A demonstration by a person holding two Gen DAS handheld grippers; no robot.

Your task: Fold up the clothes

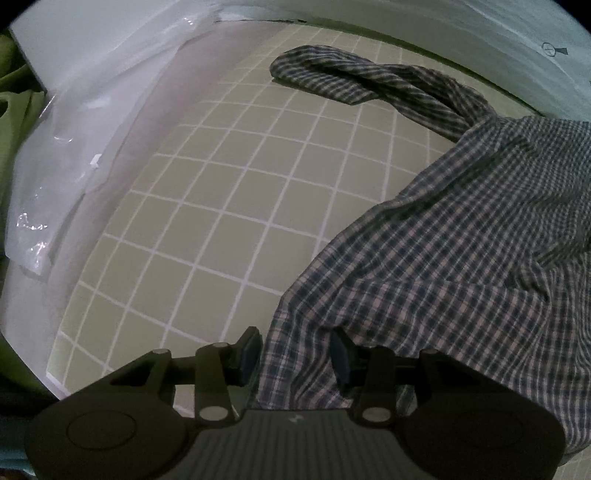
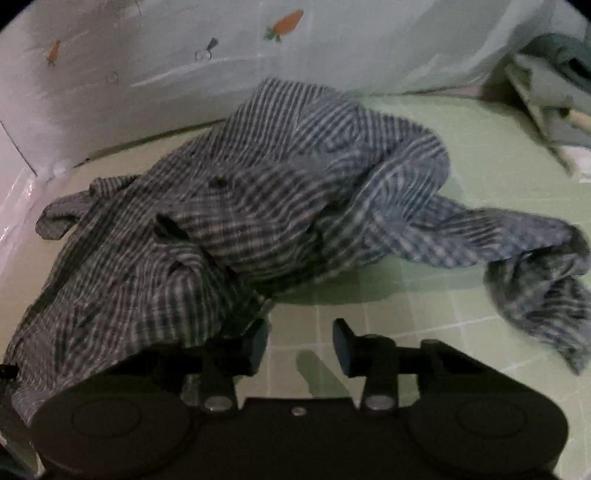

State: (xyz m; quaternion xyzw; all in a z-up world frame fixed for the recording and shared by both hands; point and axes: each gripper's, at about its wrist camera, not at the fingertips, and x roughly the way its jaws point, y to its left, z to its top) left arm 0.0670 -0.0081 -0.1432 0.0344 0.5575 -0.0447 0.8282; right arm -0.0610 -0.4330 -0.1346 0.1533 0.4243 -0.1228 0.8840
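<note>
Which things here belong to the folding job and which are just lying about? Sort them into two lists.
For the job:
- plaid shirt, rumpled on the mat
- green grid mat under it
- left tongs, fabric between the jaws
- right tongs, nothing between them

Lying about:
- clear plastic sheet
- green cloth
- carrot-print cloth
- bundle of pale fabric

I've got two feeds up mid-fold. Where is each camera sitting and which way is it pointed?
Left wrist: on the left gripper, looking steeply down along its fingers at the checked shirt and one twisted sleeve on the green grid mat; shirt cloth lies between the open fingers.
Right wrist: on the right gripper, tilted down over the crumpled shirt toward the carrot-print sheet; bare mat between its fingers.
Shared: the shirt and mat.
</note>
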